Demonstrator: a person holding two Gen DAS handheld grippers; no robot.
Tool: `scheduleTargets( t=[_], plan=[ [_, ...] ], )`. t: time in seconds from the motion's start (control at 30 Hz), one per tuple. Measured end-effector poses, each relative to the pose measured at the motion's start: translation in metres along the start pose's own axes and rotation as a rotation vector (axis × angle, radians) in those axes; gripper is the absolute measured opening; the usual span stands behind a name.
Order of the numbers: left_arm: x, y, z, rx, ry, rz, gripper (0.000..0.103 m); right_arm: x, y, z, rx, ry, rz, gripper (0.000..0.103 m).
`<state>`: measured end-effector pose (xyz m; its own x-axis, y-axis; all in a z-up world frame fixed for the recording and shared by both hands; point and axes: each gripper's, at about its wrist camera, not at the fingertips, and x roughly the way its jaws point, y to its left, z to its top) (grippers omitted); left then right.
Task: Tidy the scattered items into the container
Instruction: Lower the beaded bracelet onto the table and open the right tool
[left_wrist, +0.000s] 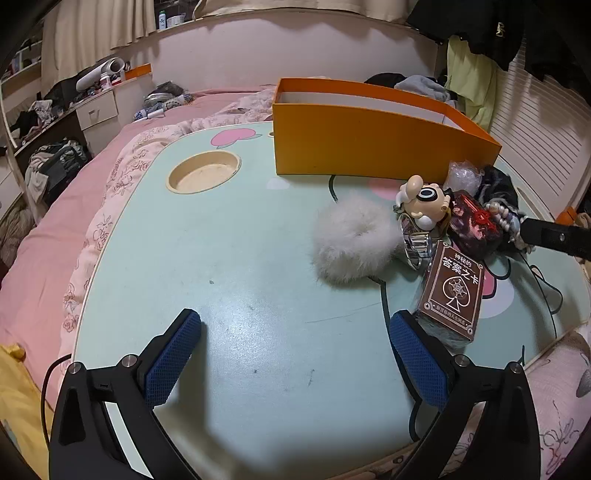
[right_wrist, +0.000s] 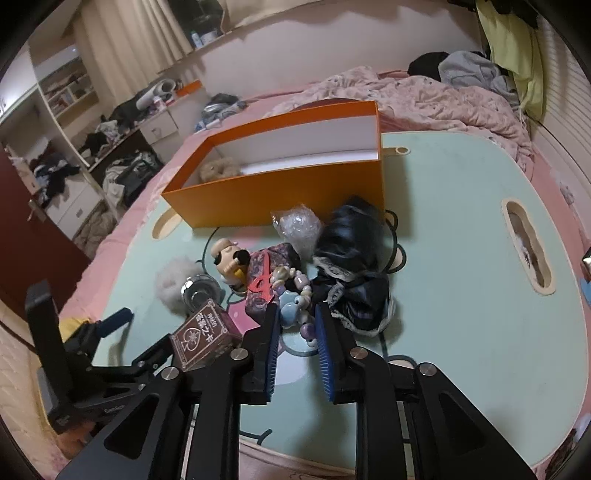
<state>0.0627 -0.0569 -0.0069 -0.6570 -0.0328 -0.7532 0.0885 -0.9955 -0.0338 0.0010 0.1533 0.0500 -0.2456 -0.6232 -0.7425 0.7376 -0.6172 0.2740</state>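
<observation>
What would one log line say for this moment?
left tongs: open, idle | right tongs: closing around bead bracelet | orange box: one fluffy item inside

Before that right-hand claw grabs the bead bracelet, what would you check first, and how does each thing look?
1. Right gripper lined up on the bead bracelet: ok, beads lie between its fingers.
2. Fingers closed on the beads: not ok, a gap remains.
3. Bracelet free of neighbours: cannot tell; it lies against the patterned pouch and black lace cloth.
4. Orange box open on top: ok.
5. Room inside the box: ok, only a furry item at one end.
6. Left gripper out of the way: ok, open and holding nothing.
</observation>
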Motion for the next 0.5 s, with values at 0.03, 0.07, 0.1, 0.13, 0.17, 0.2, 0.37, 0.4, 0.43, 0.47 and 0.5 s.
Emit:
scheduleTargets(
  t=[0.03, 0.07, 0.1, 0.13, 0.17, 0.2, 0.37, 0.4, 0.43, 0.47, 0.5],
  plan=[
    [0.0, 0.0, 0.0, 0.0, 0.0, 0.0, 0.102, -0.001, -0.001, 0.0, 0.0, -0.009, 0.002, 0.028],
    [0.0, 0.0, 0.0, 0.0, 0.0, 0.0, 0.102, -0.003, 0.0, -0.001, -0.001, -0.023, -0.005, 0.032],
    [0.0, 0.0, 0.0, 0.0, 0.0, 0.0, 0.102, -0.006, 0.001, -0.004, -0.002, -0.042, -0.019, 0.042],
    [0.0, 0.0, 0.0, 0.0, 0.0, 0.0, 0.102, -0.009, 0.002, -0.006, -0.002, -0.058, -0.028, 0.049],
    [0.0, 0.0, 0.0, 0.0, 0.0, 0.0, 0.102, -0.012, 0.003, -0.009, -0.003, -0.074, -0.038, 0.049],
    [0.0, 0.0, 0.0, 0.0, 0.0, 0.0, 0.102, -0.016, 0.003, -0.011, -0.003, -0.089, -0.047, 0.049],
    [0.0, 0.0, 0.0, 0.0, 0.003, 0.001, 0.102, -0.022, 0.009, -0.019, -0.027, -0.11, -0.08, 0.049],
    [0.0, 0.0, 0.0, 0.0, 0.003, 0.001, 0.102, -0.022, 0.011, -0.019, -0.037, -0.113, -0.084, 0.049],
    [0.0, 0.0, 0.0, 0.0, 0.003, 0.001, 0.102, -0.023, 0.012, -0.02, -0.044, -0.117, -0.089, 0.049],
    [0.0, 0.0, 0.0, 0.0, 0.003, 0.001, 0.102, -0.024, 0.014, -0.02, -0.053, -0.12, -0.093, 0.049],
    [0.0, 0.0, 0.0, 0.0, 0.003, 0.001, 0.102, -0.024, 0.015, -0.019, -0.064, -0.121, -0.097, 0.049]
  ],
)
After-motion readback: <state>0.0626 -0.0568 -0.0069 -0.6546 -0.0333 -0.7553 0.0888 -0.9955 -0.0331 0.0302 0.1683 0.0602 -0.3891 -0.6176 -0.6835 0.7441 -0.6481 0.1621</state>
